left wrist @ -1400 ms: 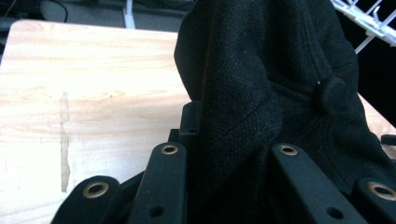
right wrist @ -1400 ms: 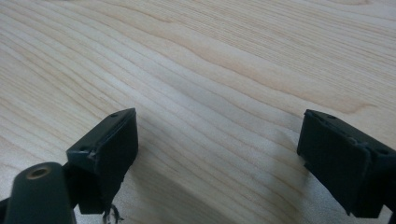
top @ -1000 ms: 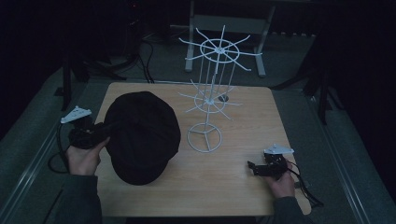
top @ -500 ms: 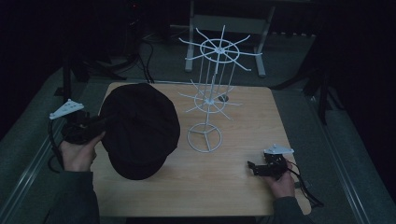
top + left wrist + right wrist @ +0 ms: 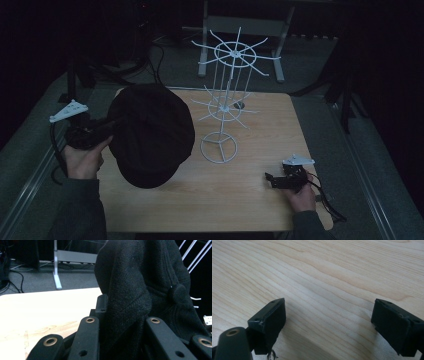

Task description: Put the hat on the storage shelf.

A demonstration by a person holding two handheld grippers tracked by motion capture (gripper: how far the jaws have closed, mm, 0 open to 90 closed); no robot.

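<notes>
Both tongs near the white rack (image 5: 227,102): my left gripper (image 5: 116,125) clamps the black cap (image 5: 150,132); right gripper (image 5: 270,178) gapes empty.

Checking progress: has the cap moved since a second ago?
Yes. The cap, clamped in the left gripper, has shifted toward the table's far-left corner; the rack stands unchanged.

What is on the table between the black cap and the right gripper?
In the high view, the round base of the white wire rack stands just right of the black cap; from there to the right gripper the wooden table is bare.
</notes>
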